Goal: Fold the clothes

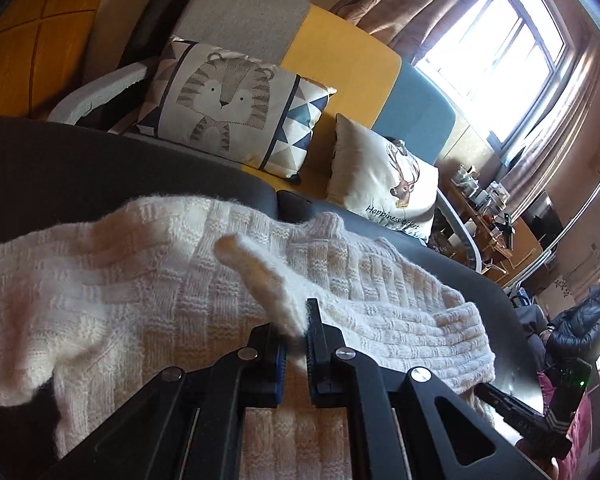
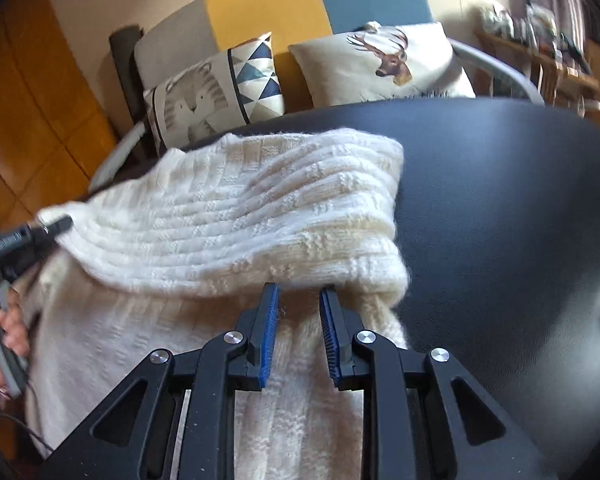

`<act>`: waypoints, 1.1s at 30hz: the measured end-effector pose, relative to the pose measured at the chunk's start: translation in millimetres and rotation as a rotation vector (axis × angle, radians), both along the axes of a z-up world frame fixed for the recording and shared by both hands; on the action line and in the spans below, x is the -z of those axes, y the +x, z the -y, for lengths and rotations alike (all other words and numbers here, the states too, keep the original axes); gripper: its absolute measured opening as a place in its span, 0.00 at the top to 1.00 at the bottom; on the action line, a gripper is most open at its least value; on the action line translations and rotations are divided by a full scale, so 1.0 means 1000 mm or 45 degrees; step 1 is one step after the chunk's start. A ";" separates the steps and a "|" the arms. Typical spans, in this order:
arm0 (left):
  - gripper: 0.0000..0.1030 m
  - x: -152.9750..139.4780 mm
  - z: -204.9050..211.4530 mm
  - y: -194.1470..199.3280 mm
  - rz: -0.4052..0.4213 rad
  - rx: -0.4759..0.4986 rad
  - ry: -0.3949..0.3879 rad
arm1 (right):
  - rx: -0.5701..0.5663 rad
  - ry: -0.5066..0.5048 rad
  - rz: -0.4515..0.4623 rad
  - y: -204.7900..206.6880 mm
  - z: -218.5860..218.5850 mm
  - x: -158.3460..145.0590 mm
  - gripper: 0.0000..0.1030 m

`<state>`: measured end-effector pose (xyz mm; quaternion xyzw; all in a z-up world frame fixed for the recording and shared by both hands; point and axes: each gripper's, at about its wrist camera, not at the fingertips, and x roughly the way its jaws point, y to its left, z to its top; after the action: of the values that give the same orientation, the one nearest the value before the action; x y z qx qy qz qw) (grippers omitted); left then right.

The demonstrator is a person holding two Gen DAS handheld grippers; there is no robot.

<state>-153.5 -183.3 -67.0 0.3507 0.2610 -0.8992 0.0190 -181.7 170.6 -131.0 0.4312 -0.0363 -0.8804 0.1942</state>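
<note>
A cream knitted sweater (image 1: 148, 280) is being folded on a dark counter (image 1: 80, 168).

In the left wrist view, a raised fold of the sweater is being pinched by the left gripper (image 1: 296, 330), its pads pressed on the knit at 6 o'clock. In the right wrist view, the right gripper (image 2: 300, 300) is being held spread, nothing between its pads, just under the sweater's doubled-over ribbed edge (image 2: 300, 268); the left gripper is being seen at 9 o'clock, gripping the sweater's far corner. Beyond the counter, at 12 o'clock, a tiger cushion (image 1: 228, 108) and a deer cushion (image 1: 384, 176) are being propped against a sofa (image 1: 340, 52).
</note>
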 end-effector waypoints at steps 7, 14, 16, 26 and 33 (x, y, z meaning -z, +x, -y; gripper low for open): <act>0.93 0.001 -0.017 -0.002 0.037 0.038 -0.190 | 0.172 0.181 -0.051 -0.002 -0.012 0.001 0.90; 0.92 0.036 -0.031 0.004 0.123 0.069 -0.291 | 0.294 0.023 0.017 0.006 -0.042 0.008 0.89; 0.92 0.036 -0.029 0.003 0.126 0.070 -0.284 | 0.253 0.022 0.002 0.009 -0.037 0.002 0.89; 0.90 0.039 -0.029 0.005 0.100 0.085 -0.267 | 0.170 0.085 -0.100 -0.018 -0.001 -0.028 0.88; 0.88 0.041 -0.025 0.007 0.078 0.096 -0.223 | 0.155 0.285 0.059 -0.060 0.010 0.009 0.90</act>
<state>-146.6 -158.0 -107.9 0.3848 0.1672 -0.9074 0.0239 -241.4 160.5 -139.7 0.4673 0.0315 -0.8789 0.0902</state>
